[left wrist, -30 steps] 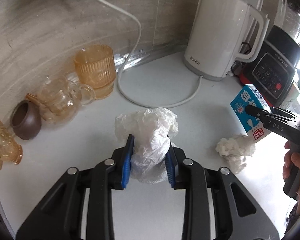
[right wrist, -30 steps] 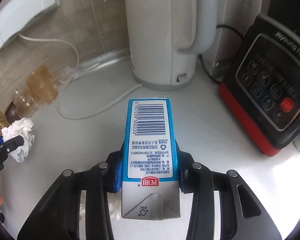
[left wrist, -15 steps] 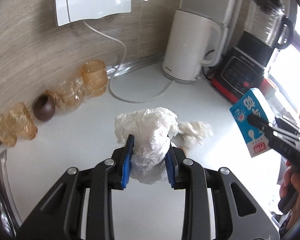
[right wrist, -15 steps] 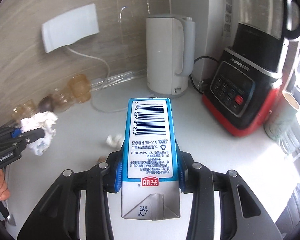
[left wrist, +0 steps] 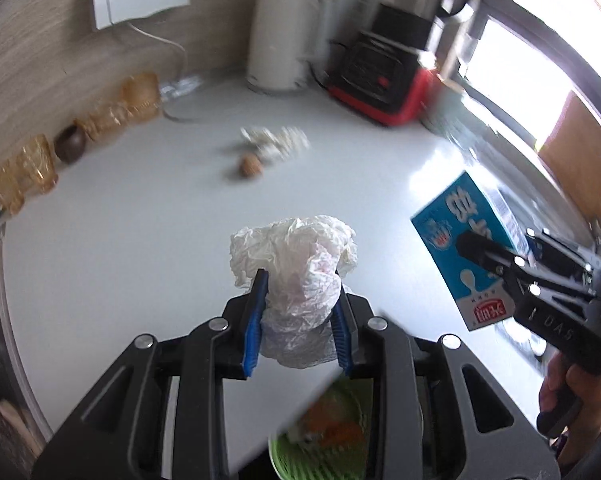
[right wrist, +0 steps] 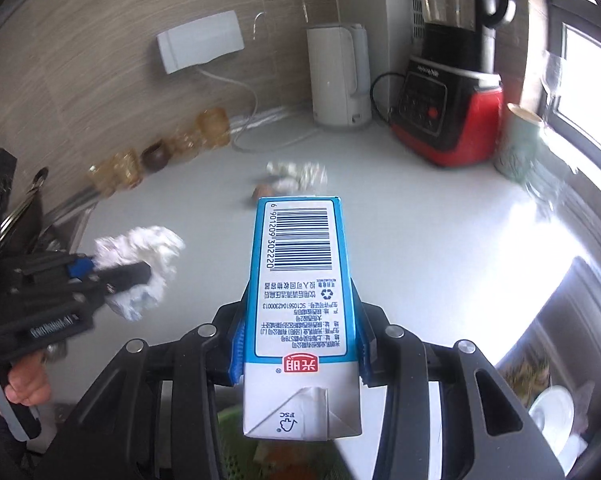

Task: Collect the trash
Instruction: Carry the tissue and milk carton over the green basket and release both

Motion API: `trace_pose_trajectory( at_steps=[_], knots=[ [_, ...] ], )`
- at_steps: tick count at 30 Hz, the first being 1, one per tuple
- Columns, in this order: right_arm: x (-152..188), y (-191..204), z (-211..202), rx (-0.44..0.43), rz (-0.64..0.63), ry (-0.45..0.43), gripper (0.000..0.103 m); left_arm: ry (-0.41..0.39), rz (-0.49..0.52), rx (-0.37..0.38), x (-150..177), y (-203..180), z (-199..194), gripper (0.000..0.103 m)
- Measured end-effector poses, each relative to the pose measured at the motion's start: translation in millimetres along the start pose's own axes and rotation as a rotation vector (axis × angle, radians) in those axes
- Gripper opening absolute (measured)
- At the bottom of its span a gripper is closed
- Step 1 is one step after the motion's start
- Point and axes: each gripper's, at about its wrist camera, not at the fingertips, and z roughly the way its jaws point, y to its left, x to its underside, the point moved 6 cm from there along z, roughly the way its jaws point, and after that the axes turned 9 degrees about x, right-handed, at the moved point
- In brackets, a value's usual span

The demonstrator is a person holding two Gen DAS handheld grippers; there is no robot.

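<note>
My left gripper is shut on a crumpled white plastic bag, held above the front edge of the white counter. My right gripper is shut on a blue and white milk carton, held in the air to the right of the bag; the carton also shows in the left wrist view. A green bin with scraps inside lies below both grippers, off the counter edge. A crumpled white tissue and a small brown nut-like piece lie on the counter farther back.
A white kettle and a red and black blender stand at the back. Amber glasses and a small brown pot line the left wall. A green cup stands by the window. A white dish lies below right.
Both grippers have pulled back and up from the counter with their loads. The counter items look farther away, and the green bin has come into view under the grippers.
</note>
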Motion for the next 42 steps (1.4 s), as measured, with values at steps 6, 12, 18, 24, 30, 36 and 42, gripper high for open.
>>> trace_pose_trajectory(
  at_steps=[6, 12, 18, 24, 30, 36, 42],
  knots=[
    [57, -2, -28, -0.011, -0.025, 0.055, 0.041, 0.102, 0.05, 0.03, 70, -40, 5, 0.03],
    [111, -6, -37, -0.022, -0.045, 0.137, 0.041, 0.219, 0.031, 0.066, 136, -59, 27, 0.03],
    [145, -5, -44, -0.039, -0.081, 0.176, 0.041, 0.295, -0.008, 0.108, 175, -73, 52, 0.03],
    [160, -6, -48, -0.05, -0.086, 0.194, 0.041, 0.355, -0.042, 0.113, 194, -75, 74, 0.04],
    [162, -9, -48, -0.05, -0.089, 0.195, 0.041, 0.374, -0.057, 0.112, 199, -78, 81, 0.057],
    [164, -7, -46, -0.057, -0.092, 0.197, 0.041, 0.355, -0.047, 0.101, 193, -75, 73, 0.063],
    [171, 4, -36, -0.078, -0.128, 0.221, 0.041, 0.294, -0.1, 0.047, 180, -54, 48, 0.072]
  ],
)
